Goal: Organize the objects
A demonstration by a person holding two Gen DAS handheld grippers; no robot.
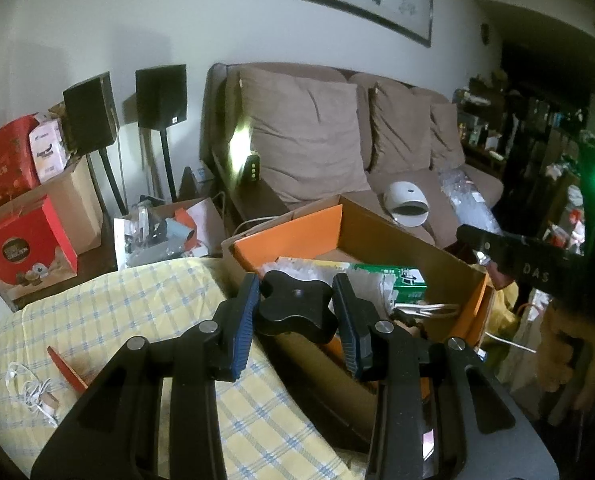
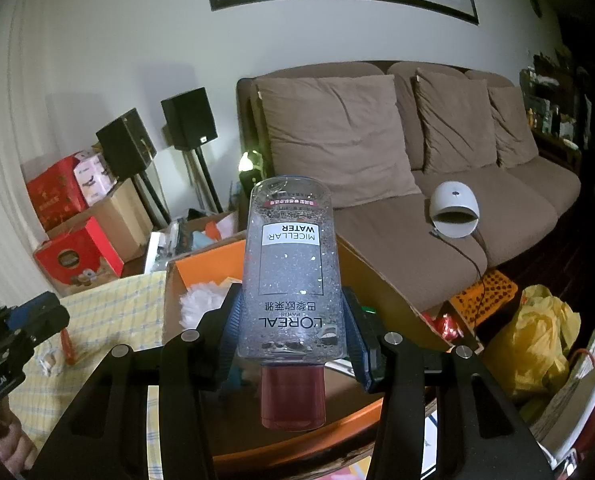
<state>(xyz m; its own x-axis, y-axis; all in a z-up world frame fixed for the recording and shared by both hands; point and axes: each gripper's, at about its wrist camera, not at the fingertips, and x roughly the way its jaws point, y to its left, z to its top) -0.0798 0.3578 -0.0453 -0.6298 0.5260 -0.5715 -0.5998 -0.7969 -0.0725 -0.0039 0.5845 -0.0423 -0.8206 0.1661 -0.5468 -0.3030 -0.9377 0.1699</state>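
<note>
My left gripper is shut on a black star-shaped knob, held over the near edge of an open cardboard box with orange flaps. Inside the box lie a green-and-white packet and a coiled cable. My right gripper is shut on a clear micellar water bottle, cap end toward the camera, red cap below the pads. It hangs above the same box, where something white and fluffy shows. The other gripper appears at the left edge of the right wrist view.
A yellow checked cloth covers the surface left of the box, with a red stick and a white earphone cable on it. Behind stands a brown sofa with a white domed device. Speakers, red boxes and a yellow bag surround.
</note>
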